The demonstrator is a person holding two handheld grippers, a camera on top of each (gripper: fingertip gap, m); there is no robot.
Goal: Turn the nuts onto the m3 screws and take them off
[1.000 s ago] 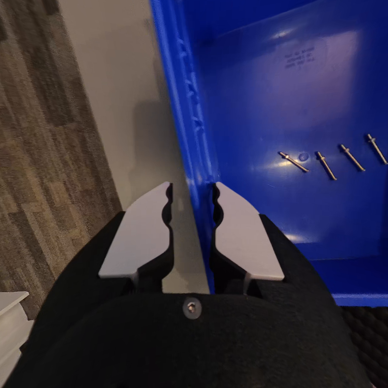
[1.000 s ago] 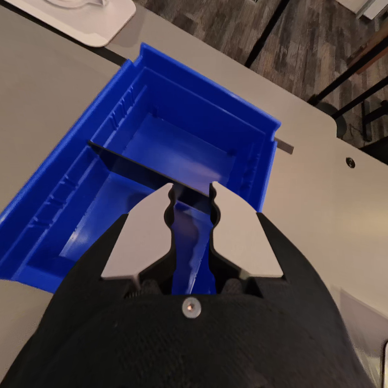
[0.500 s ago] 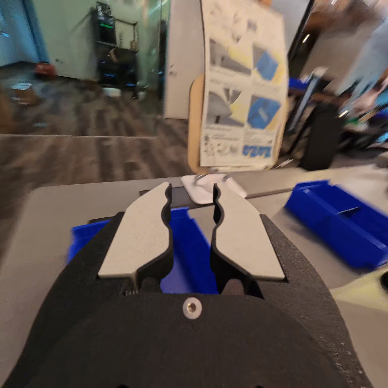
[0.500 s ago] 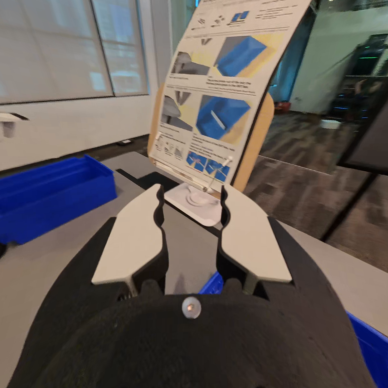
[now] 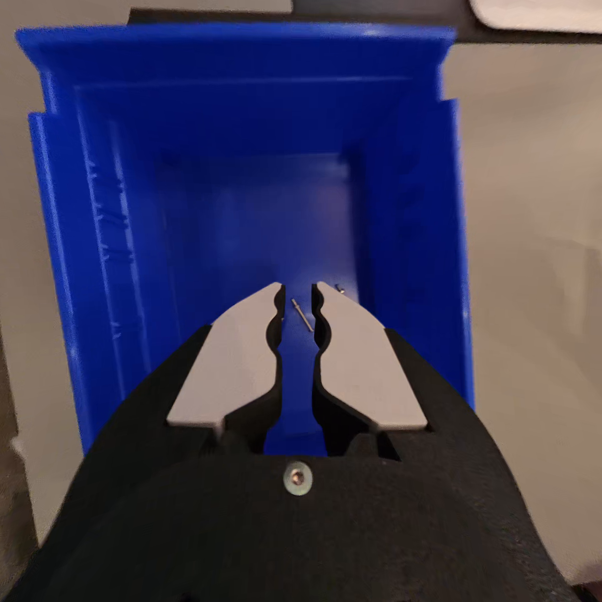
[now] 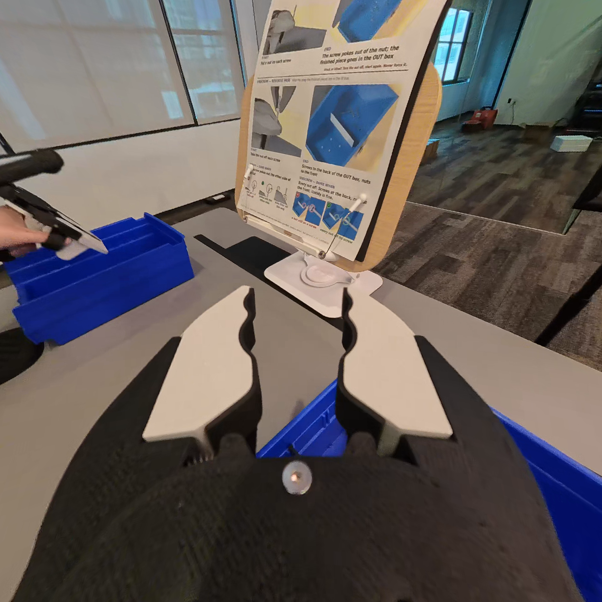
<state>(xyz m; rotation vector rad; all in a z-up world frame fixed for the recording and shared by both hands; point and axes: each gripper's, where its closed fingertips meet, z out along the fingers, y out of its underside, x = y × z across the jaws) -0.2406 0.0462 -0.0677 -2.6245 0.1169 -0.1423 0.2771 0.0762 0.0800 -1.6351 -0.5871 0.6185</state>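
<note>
Left wrist view: left gripper (image 5: 298, 286) pointing down into blue bin (image 5: 81, 228), fingers apart with a narrow gap, nothing clamped. One m3 screw (image 5: 302, 314) lying flat on bin floor, seen straight through the gap between the fingers, tilted diagonal, below the tips and not touching them. Second screw (image 5: 340, 288) just peeking out at right fingertip, mostly hidden. Nuts too small or blurred to make out. Grey table (image 5: 527, 228) around bin on both sides. Slight motion blur.

Right wrist view: right gripper (image 6: 296, 293) held level above table (image 6: 97, 374), fingers spread wide, empty. Second blue bin (image 6: 553, 472) directly under it at lower right, only rim and wall showing; contents out of sight. Left gripper (image 6: 94, 246) far left, held by a hand (image 6: 16, 231), tips dipping into first blue bin (image 6: 107, 286), well apart from right gripper. Instruction sheet on stand (image 6: 329, 130) upright at table's far edge, white base (image 6: 325, 286) just beyond right fingertips.
</note>
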